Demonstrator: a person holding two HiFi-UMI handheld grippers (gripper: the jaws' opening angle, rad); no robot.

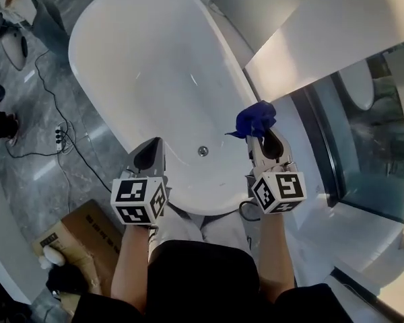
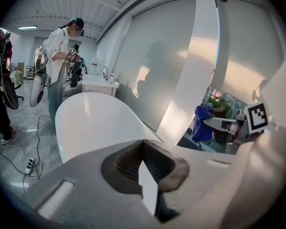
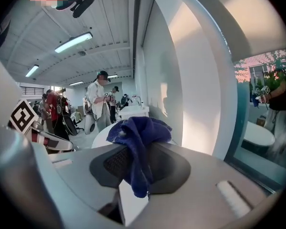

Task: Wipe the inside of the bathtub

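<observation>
The left gripper (image 1: 151, 152) hangs over the near left rim of the white oval freestanding bathtub (image 1: 155, 66), its jaws pressed together with nothing between them. The right gripper (image 1: 264, 140) is over the tub's right rim, its jaws clamped on a crumpled dark blue cloth (image 1: 254, 118) that bunches above the tips and trails down between the pads; whether the cloth touches the rim cannot be told. The tub's inside is bare, with a small round metal drain (image 1: 203, 151) near the close end, between the two grippers. On the grey floor left of the tub lie a white power strip (image 1: 58, 137) with a black cable (image 1: 48, 89), and nearer, a flattened brown cardboard box (image 1: 87, 237). A glass partition (image 1: 363, 133) stands just to the right. In the left gripper view, a person in a white shirt (image 2: 55, 66) stands beyond the tub's far end.
</observation>
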